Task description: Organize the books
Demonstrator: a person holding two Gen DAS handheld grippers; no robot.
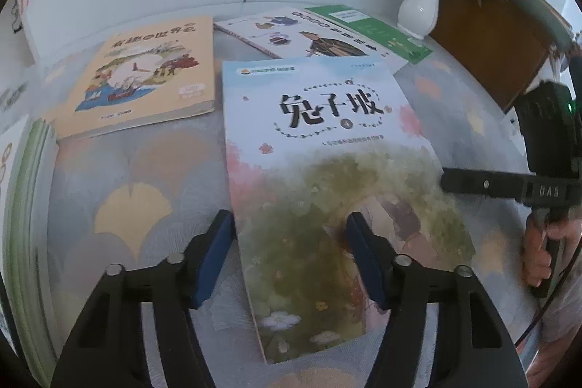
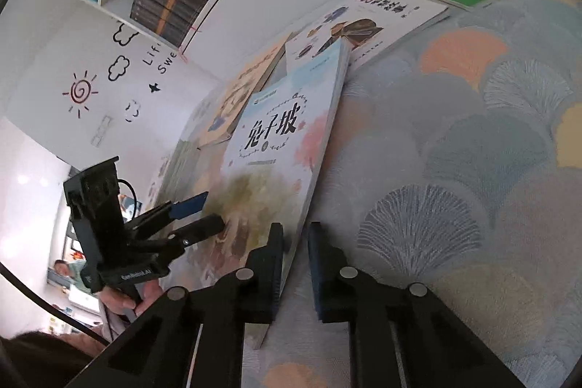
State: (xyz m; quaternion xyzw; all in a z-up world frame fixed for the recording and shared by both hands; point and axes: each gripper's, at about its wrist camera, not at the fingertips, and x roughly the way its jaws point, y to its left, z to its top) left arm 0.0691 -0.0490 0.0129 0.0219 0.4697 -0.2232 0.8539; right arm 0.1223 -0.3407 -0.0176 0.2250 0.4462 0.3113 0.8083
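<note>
Jaws of the left hand-held gripper (image 1: 289, 217) stand apart, with nothing pinched. One blue pad is off the near left side of the pale-blue paperback book with pink blossoms, a green tree and black title characters (image 1: 327, 119); the other hangs over its cover, so the book's left long edge passes between them. The right hand-held gripper (image 2: 295, 230) comes in from the book's right side, and its jaws look closed on the right long edge near the bottom corner, one finger over the cover and one below it.

The paperback lies face up on the tabletop (image 1: 145, 177), which is covered by a cloth with a fan-leaf pattern. In the right wrist view its gripped edge seems slightly raised, though that is hard to tell. Its long axis runs straight away from the left hand-held gripper. The title end is far and the bottom edge near, so the book points away from the person.

Beyond its far left corner lies a cream-yellow picture book (image 1: 145, 71). Beyond its top edge, a white illustrated book (image 1: 309, 35) overlaps a green booklet (image 1: 367, 28).

The left hand-held gripper is the nearer to the free long edge. My judgement is that the next move depends on closing there, across the short axis.
</note>
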